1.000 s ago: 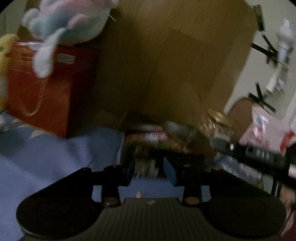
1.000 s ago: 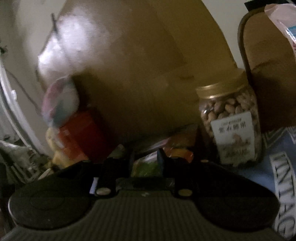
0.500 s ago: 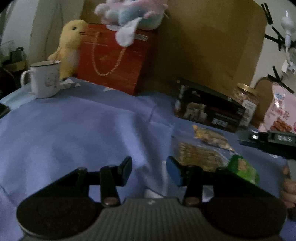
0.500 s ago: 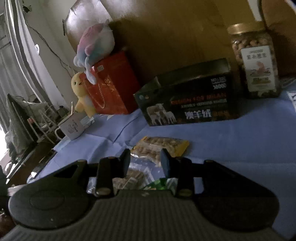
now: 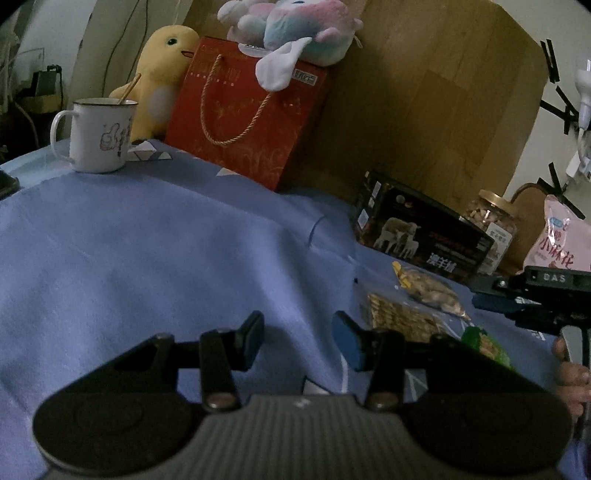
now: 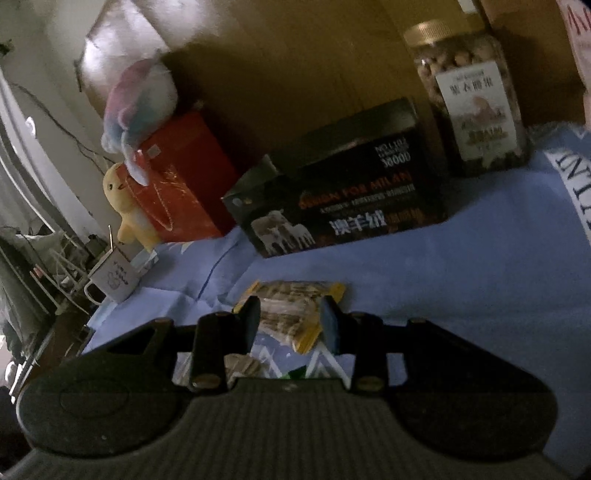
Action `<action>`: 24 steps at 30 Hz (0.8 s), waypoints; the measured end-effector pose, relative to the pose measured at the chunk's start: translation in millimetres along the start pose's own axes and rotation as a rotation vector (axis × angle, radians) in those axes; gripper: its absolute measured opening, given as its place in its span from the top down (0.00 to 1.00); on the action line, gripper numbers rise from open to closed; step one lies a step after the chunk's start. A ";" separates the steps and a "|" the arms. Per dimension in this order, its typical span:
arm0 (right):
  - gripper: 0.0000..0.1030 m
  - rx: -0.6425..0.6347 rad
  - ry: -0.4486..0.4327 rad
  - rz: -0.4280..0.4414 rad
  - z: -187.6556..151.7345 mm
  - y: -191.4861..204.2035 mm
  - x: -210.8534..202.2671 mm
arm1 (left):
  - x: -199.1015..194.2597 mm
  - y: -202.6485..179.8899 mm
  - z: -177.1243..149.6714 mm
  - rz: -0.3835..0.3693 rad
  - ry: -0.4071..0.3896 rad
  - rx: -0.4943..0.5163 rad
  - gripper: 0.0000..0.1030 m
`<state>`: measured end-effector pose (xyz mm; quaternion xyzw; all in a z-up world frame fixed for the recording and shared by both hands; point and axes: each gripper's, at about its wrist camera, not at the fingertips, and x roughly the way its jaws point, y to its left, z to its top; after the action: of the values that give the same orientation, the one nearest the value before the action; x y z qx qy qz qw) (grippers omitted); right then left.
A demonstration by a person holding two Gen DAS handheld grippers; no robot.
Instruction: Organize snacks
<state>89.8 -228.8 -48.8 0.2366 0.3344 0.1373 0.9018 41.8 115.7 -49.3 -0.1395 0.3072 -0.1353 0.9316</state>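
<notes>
I am holding the left gripper (image 5: 298, 339) low and roughly level over the blue cloth (image 5: 155, 251), its fingers spread apart with nothing between them and only bare fabric showing in the gap. Just to its right the snacks are lying flat on the cloth: a clear packet of crackers (image 5: 400, 317), a yellow-edged packet of nuts (image 5: 428, 288) just beyond it, and a green packet (image 5: 484, 343) half hidden behind my right finger mount. I am seeing the right gripper (image 5: 546, 295) coming in from the right edge of the left wrist view, with part of the hand (image 5: 572, 376) that carries it showing below; from there I cannot tell how its fingers are standing. In the right wrist view the right gripper (image 6: 291, 325) is tilting down toward the cloth, fingers released and parted, framing the yellow-edged packet of nuts (image 6: 295, 310), which is lying between and just beyond the tips; whether the pads are touching it I cannot tell. Behind the packets a black box (image 6: 343, 210) printed with sheep is standing on its long side, and a jar of nuts (image 6: 469, 103) with a gold lid is standing upright just beside it. A pink snack bag (image 5: 557, 240) is leaning at the far right. Further left a red gift bag (image 5: 251, 118) is carrying a pastel plush (image 5: 291, 26) on top, with a yellow duck plush (image 5: 159, 81) and a white mug (image 5: 98, 136) beside it.
</notes>
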 end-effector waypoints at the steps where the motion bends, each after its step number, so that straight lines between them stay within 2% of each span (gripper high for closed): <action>1: 0.62 0.019 0.011 -0.006 1.6 -2.7 1.5 | 0.0 -0.2 -0.1 0.000 0.000 0.001 0.59; 7: 0.57 0.144 0.055 0.006 7.2 -23.9 4.4 | 0.1 -0.4 0.1 -0.006 0.002 -0.001 0.59; 11: 0.54 0.118 0.065 -0.016 11.1 -25.3 6.1 | 0.8 0.2 0.5 -0.014 0.006 -0.003 0.59; 15: 0.52 0.116 0.099 0.008 14.8 -26.1 15.6 | 0.6 0.6 0.2 -0.016 0.005 -0.004 0.58; 24: 0.52 0.120 0.101 0.050 18.5 -34.1 20.5 | 1.6 -0.8 0.0 -0.015 0.007 0.004 0.57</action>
<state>120.3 -255.7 -65.2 0.2911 0.3812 0.1512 0.8643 42.9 114.5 -49.9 -0.1394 0.3093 -0.1432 0.9297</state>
